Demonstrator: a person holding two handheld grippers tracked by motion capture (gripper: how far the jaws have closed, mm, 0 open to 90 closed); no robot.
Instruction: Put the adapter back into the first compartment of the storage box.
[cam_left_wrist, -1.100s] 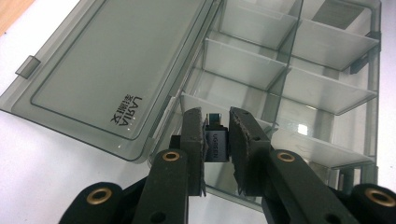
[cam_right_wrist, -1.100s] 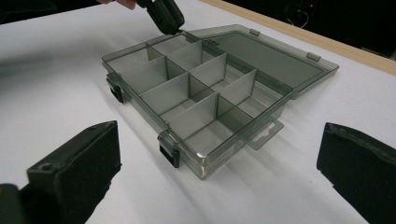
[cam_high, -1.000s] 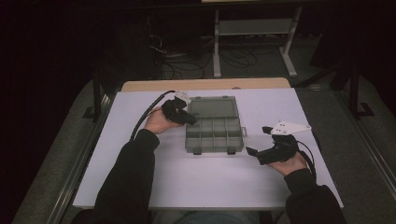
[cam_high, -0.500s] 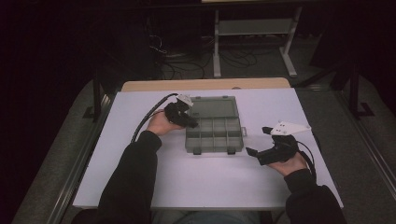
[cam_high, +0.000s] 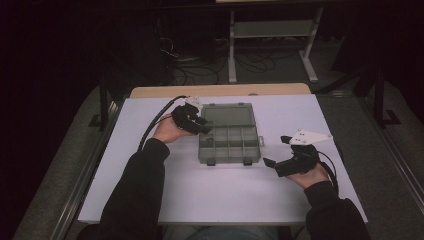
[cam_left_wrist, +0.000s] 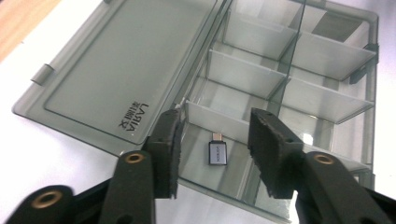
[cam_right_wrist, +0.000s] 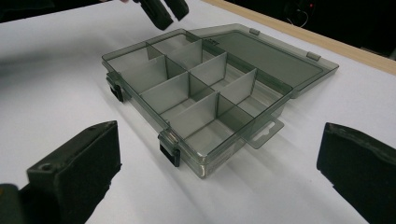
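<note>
We found the left hand-held gripper (cam_left_wrist: 212, 154) poised over the corner compartment of the compartment box (cam_high: 229, 141), at the box's left side beside the hinge. Its jaws had just been opening and stood partly apart, gripping nothing. Directly below and between them, a small USB adapter (cam_left_wrist: 217, 150) lay flat on the compartment floor, clear of both pads. We judged that the adapter had just been released into the box and that this placement was complete; the next step would likely be to lift the gripper clear.

The box lid (cam_left_wrist: 119, 70) lay folded back flat on the counter (cam_high: 150, 125), on the far side of the box from the person. The remaining compartments looked empty as far as the tinted dividers let us see.

The right hand-held gripper (cam_high: 280, 152) rested on the counter just to the right of the box, near its front right corner. In its own view the jaws (cam_right_wrist: 217, 158) stood wide apart with nothing between them, facing the box's latched front edge.

Beyond the box, past the counter's far edge, stood a light wooden strip (cam_high: 220, 90), a metal stand (cam_high: 270, 30) and loose cables on the floor, all well apart from the work.

We noted no obstruction. The only concern was the upright divider just beside the adapter, which the left jaws should clear when withdrawn.
</note>
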